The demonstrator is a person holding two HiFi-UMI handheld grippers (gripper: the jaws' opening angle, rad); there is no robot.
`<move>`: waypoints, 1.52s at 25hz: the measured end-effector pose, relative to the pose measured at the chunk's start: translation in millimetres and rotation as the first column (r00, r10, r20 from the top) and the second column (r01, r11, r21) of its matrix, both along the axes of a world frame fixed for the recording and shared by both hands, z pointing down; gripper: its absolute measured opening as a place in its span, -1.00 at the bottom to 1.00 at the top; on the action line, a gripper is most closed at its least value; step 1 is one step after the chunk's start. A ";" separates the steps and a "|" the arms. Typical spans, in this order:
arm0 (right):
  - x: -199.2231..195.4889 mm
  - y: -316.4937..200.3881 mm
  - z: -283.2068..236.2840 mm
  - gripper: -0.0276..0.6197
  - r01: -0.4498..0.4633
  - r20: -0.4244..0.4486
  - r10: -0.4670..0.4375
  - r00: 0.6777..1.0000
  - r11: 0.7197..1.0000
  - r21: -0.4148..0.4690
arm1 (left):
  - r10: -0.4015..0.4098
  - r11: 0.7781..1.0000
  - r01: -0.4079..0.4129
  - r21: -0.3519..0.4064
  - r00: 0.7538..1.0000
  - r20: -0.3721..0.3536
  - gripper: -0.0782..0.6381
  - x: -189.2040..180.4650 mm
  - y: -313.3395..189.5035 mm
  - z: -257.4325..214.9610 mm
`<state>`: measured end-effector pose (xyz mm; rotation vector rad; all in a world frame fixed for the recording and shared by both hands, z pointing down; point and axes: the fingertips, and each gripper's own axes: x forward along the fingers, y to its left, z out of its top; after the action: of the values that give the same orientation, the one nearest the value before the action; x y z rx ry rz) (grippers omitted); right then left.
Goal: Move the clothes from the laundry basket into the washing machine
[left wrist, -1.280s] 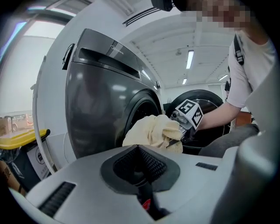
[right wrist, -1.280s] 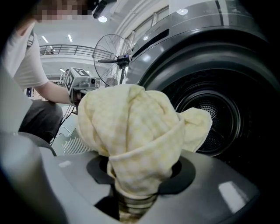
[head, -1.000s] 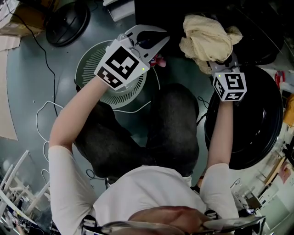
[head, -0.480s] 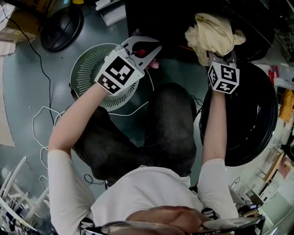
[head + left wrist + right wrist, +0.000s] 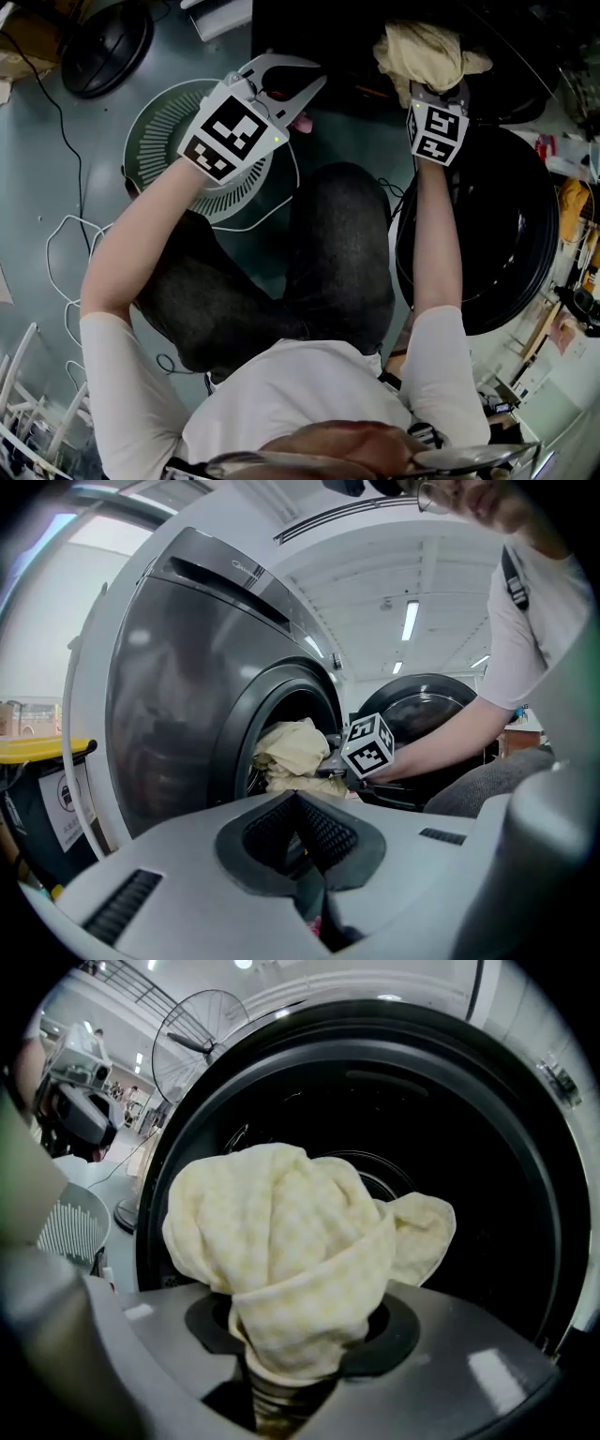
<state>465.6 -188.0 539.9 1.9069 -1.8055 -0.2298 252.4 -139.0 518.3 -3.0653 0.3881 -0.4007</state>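
Nearly there: cream cloth at the washing machine mouth.
My right tongs clamp the cream cloth just outside the washing machine's drum, unreleased; my left tongs, pressed together and empty, wait beside it. Laundry basket contents mostly hidden.

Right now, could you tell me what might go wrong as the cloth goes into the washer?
The right gripper pinches the cloth only at its lower end, and the rest bulges loose; a flap could snag on the door rim or hang outside. Released too early, it may fall to the floor short of the drum.
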 end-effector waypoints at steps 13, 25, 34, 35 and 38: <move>6.5 -46.6 22.2 -0.17 0.001 -0.336 -0.019 0.942 0.999 -0.054 | -0.014 1.000 0.014 -0.015 1.000 0.014 -0.76 -18.6 -6.5 3.0; 9.3 -97.8 67.1 0.33 0.024 -0.552 -0.171 0.816 0.964 -0.263 | -0.053 0.998 0.055 -0.041 0.997 0.049 -0.76 -34.1 -8.0 5.1; 10.4 -98.7 53.5 0.33 0.012 -0.535 -0.122 0.836 0.979 -0.205 | -0.087 0.994 0.090 -0.061 0.995 0.052 -0.76 -41.3 -13.6 8.5; 11.3 -97.6 54.5 0.33 0.011 -0.531 -0.121 0.839 0.979 -0.205 | -0.088 0.994 0.091 -0.059 0.995 0.049 -0.76 -41.1 -13.8 6.8; 10.3 -94.3 56.2 0.32 0.013 -0.518 -0.117 0.847 0.980 -0.201 | -0.087 0.994 0.090 -0.055 0.995 0.051 -0.76 -43.0 -12.9 7.4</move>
<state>475.9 -282.3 596.1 1.4610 -1.4543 -0.5315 209.5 -151.9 525.7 -3.0948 0.5208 -0.4974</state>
